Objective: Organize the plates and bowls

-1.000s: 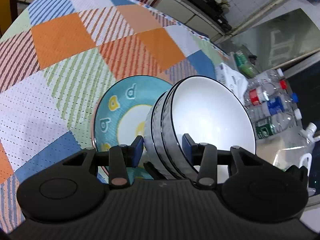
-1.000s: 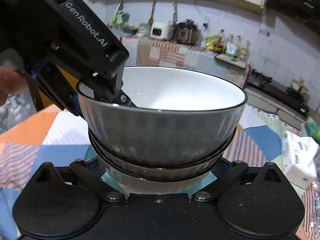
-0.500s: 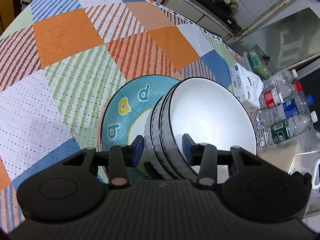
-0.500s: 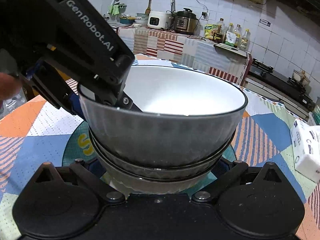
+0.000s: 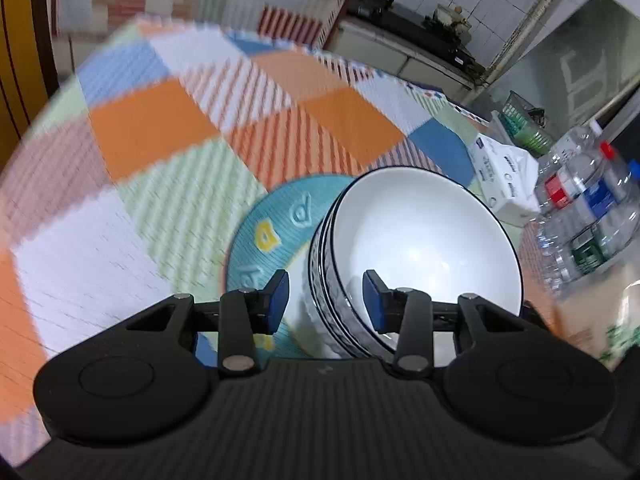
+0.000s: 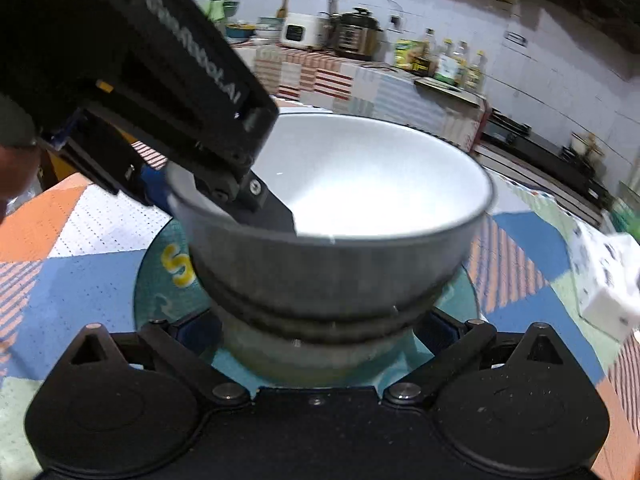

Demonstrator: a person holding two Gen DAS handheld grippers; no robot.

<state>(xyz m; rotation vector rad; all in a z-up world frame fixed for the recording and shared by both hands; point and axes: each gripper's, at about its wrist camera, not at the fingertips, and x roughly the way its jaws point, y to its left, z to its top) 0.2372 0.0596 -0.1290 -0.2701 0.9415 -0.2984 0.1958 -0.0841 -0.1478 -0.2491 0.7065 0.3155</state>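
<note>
A stack of grey-ribbed bowls with white insides (image 5: 424,248) stands over a teal plate with letters (image 5: 272,232). My left gripper (image 5: 325,300) straddles the stack's rim, one blue pad outside and one inside, closed on it. In the right wrist view the bowl stack (image 6: 332,248) sits between my right gripper's fingers (image 6: 316,332), which clamp the lowest bowl from both sides; the teal plate (image 6: 168,280) shows below. The left gripper's body (image 6: 152,92) reaches in from the upper left.
A checked tablecloth (image 5: 152,128) covers the round table. A tissue pack (image 5: 504,176) and several plastic bottles (image 5: 588,208) lie at the right. The tissue pack (image 6: 604,280) is right of the bowls. A kitchen counter with appliances (image 6: 344,36) stands behind.
Both grippers and the bowl stack have come lower toward the teal plate, and the views tilted up toward the room. The grips have not changed.
</note>
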